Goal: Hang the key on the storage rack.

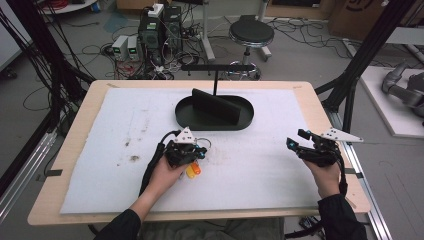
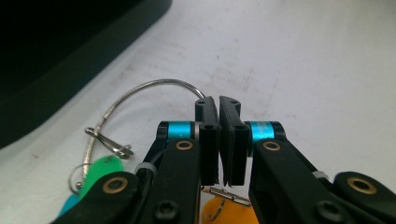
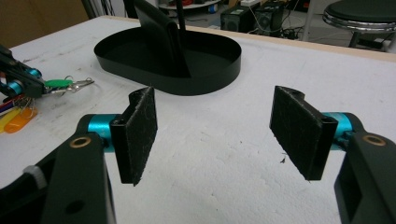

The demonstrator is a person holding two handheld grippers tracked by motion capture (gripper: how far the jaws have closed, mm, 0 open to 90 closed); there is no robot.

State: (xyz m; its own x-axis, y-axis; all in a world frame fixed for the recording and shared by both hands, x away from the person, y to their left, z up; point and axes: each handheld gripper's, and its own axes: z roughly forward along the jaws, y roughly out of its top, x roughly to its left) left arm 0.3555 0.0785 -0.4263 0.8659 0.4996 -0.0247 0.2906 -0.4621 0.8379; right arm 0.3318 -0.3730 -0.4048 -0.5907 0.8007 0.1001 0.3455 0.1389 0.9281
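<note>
High view: left gripper (image 1: 196, 150) covers most of the key bunch (image 1: 194, 170) on the desk (image 1: 75, 135). Left gripper view: jaws clenched on the wire ring (image 2: 140, 93), tags cut off. Right gripper view: right gripper (image 3: 212, 135) released, hovering level.

Even light, perhaps slightly soft.

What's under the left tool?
Under the left tool: a wire key ring with green and orange tags, lying on the white mat. Its jaws are shut; whether they pinch the wire is hidden. Any keys are covered.
</note>
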